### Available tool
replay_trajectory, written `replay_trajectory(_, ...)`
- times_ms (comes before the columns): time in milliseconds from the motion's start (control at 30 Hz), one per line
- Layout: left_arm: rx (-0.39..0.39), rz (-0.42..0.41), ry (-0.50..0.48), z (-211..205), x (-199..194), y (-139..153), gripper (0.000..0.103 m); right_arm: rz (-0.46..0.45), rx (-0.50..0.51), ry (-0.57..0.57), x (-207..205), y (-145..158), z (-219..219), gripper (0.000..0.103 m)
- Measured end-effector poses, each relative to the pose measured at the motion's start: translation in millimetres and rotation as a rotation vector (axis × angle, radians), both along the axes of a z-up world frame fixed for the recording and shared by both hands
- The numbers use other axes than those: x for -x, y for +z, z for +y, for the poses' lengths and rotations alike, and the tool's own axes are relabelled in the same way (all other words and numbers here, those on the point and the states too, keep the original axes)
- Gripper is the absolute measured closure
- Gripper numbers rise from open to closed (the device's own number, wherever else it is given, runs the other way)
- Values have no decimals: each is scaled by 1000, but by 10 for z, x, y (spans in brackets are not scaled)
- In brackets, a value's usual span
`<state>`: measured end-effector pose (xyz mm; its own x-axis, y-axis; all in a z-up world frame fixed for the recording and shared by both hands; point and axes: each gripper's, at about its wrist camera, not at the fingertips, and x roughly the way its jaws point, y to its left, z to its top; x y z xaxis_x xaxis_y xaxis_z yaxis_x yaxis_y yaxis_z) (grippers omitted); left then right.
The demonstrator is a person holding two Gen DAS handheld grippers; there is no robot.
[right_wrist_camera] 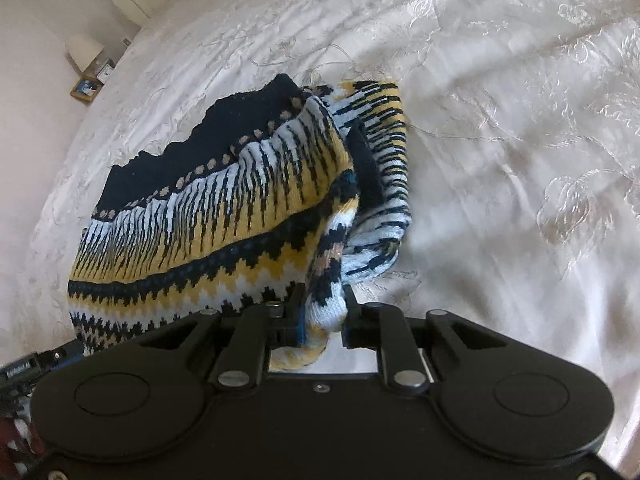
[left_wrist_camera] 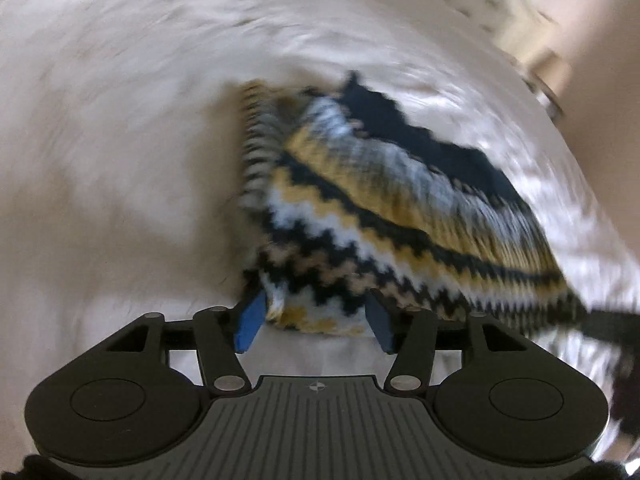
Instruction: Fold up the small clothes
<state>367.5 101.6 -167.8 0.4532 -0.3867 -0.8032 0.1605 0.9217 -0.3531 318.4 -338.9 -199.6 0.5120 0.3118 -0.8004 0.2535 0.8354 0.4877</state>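
Beyond bedspread (right_wrist_camera: pixel 500 100), lamp (right_wrist_camera: pixel 85 53), right view only

The supporting surface is a bed covered by a cream bedspread (right_wrist_camera: pixel 500 128) with a glossy embroidered floral pattern and soft creases. A knitted garment (right_wrist_camera: pixel 224 200) in navy, yellow and white zigzag bands is over it; whether its far edge rests on the cover cannot be told.

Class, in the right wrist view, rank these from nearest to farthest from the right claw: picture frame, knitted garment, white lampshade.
1. Knitted garment, pinched in the right claw.
2. Picture frame, far upper left, beside the bed.
3. White lampshade, just beyond the frame.
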Motion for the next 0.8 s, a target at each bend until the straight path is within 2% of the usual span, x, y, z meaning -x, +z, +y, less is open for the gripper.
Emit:
replay_trajectory(133, -55, -63, -126, -80, -39, 31, 50, 3, -10, 0, 11, -1, -39, 76)
replay_trajectory(267, -57, -52, -137, -27, -154, -49, 50, 4, -13, 4, 27, -5, -49, 74)
replay_trajectory(367, -4, -18, -137, 9, -223, -121, 50, 10, -13, 5, 25, -19, -39, 72)
replay_trajectory(467, 65, 71, -154, -22, -299, -176, 51, 15, -16, 2, 31, -43, -33, 71)
replay_trajectory(500, 80, 89, -152, -36, -319, -164, 56, 15, -16, 0, 36, -53, -32, 71)
replay_trajectory(533, 101, 90, -148, -47, -334, -133, 68, 16, -18, -3, 41, -63, -33, 71)
replay_trajectory(600, 164, 80, -160, -74, -375, -13, 78, 16, -22, -9, 45, -70, -39, 71)
replay_trajectory(667, 242, 58, -225, -114, -425, 176, 78, 15, -20, -8, 43, -65, -35, 71)
replay_trajectory(800, 270, -23, -370, -119, -510, 584, 78, 23, 15, 14, 23, -37, -25, 71)
